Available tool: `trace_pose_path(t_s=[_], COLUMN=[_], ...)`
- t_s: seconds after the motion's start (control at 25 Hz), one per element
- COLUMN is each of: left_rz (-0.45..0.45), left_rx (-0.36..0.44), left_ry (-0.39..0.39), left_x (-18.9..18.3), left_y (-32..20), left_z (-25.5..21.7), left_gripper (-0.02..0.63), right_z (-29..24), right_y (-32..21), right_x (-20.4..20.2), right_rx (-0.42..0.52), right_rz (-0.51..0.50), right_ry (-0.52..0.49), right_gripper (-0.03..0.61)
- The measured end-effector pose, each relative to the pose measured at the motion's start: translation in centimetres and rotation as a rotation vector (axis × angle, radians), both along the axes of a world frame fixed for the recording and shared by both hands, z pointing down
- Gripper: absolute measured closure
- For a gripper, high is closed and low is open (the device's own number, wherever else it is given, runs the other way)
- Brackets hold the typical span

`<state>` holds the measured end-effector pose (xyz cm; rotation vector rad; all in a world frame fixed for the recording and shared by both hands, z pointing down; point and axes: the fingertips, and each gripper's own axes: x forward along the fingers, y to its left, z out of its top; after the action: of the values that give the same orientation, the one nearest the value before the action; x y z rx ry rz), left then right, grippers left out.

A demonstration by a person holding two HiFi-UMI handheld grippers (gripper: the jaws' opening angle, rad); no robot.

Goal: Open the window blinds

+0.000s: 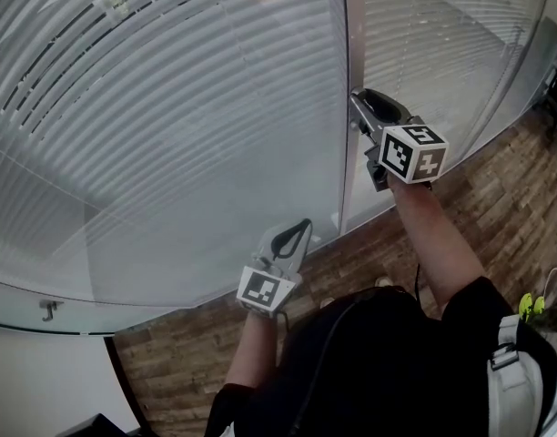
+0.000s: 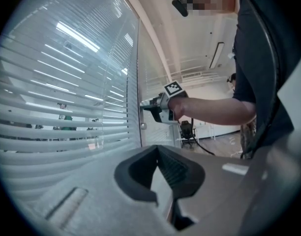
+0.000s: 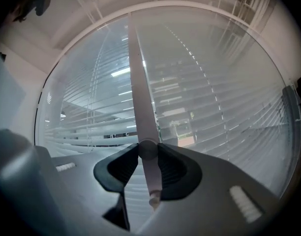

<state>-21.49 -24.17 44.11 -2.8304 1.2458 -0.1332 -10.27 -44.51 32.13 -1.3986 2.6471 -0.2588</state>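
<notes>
Right tool [image 1: 365, 104] was clamped on the round knob [image 3: 148, 149] on the frame post [image 3: 138, 82] directly ahead. Left tool [image 1: 299, 233], lower and to its left, had its jaws together on nothing. Beyond both tools the window blinds [image 1: 169, 107] hung behind glass, with gaps between the slats.

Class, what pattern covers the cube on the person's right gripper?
Black-and-white square markers; the cube shows best in the head view.

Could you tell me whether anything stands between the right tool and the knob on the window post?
Nothing visible does: the right tool is closed on the small round grey knob on the grey vertical window post.
</notes>
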Motion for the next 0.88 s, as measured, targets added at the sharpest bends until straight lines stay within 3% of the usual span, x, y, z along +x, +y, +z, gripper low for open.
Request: trace_pose_path(t_s=[0.6, 0.72, 0.88], left_rz=[0.002, 0.002, -0.003], left_rx=[0.003, 0.002, -0.002], left_ry=[-0.007, -0.005, -0.005], left_x=[-0.1, 0.0, -0.3], left_y=[0.3, 0.3, 0.4], left_z=[0.0, -0.2, 0.0], left_gripper=[0.609, 0.609, 0.609], right_z=[0.0, 0.1, 1.0], right_y=[-0.1, -0.1, 0.4], right_x=[-0.1, 0.0, 0.6], right_rx=[0.006, 0.032, 0.073], right_rz=[-0.003, -0.021, -0.016], right_ry=[0.018, 0.062, 0.174], right_gripper=[0.449, 0.433, 0.364])
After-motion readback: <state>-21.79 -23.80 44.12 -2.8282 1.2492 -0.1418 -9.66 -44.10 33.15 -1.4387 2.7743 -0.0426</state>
